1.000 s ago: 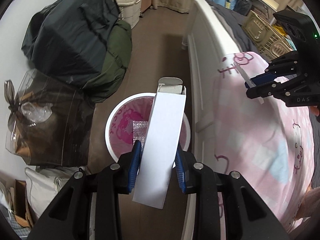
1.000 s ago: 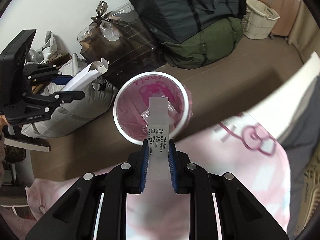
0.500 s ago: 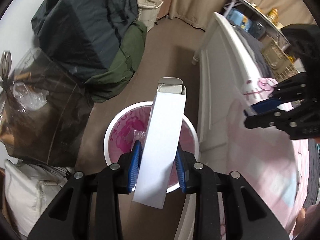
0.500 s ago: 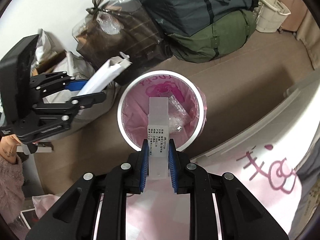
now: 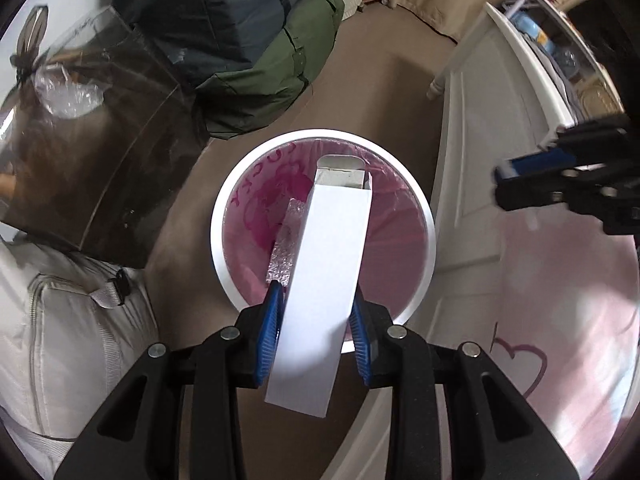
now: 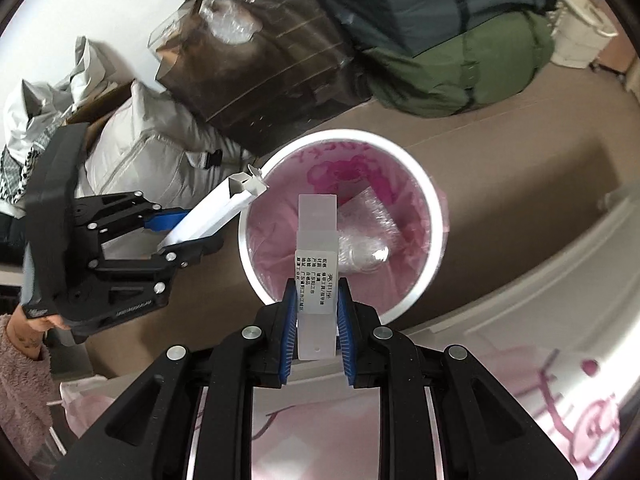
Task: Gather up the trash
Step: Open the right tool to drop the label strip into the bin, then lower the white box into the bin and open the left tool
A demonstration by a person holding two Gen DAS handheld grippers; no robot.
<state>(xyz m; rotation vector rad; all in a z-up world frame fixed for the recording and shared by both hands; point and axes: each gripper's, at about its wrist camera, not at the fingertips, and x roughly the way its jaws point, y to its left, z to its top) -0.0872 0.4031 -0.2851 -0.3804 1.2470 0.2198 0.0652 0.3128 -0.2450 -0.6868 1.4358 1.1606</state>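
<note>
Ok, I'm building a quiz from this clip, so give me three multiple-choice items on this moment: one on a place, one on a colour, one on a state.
1. Where is the open end of the white carton held by the left gripper?
A. over the bin
B. over the bed
C. on the floor

2. What colour is the liner inside the white bin?
A. black
B. pink
C. blue

3. What is the state of the right gripper?
A. open and empty
B. shut on a spoon
C. shut on the small translucent box

Answers:
1 A, the left wrist view shows the carton's open end above the bin's mouth.
2 B, the bag lining the bin is pink with darker pink print.
3 C, both blue pads press on the labelled box's sides.
</note>
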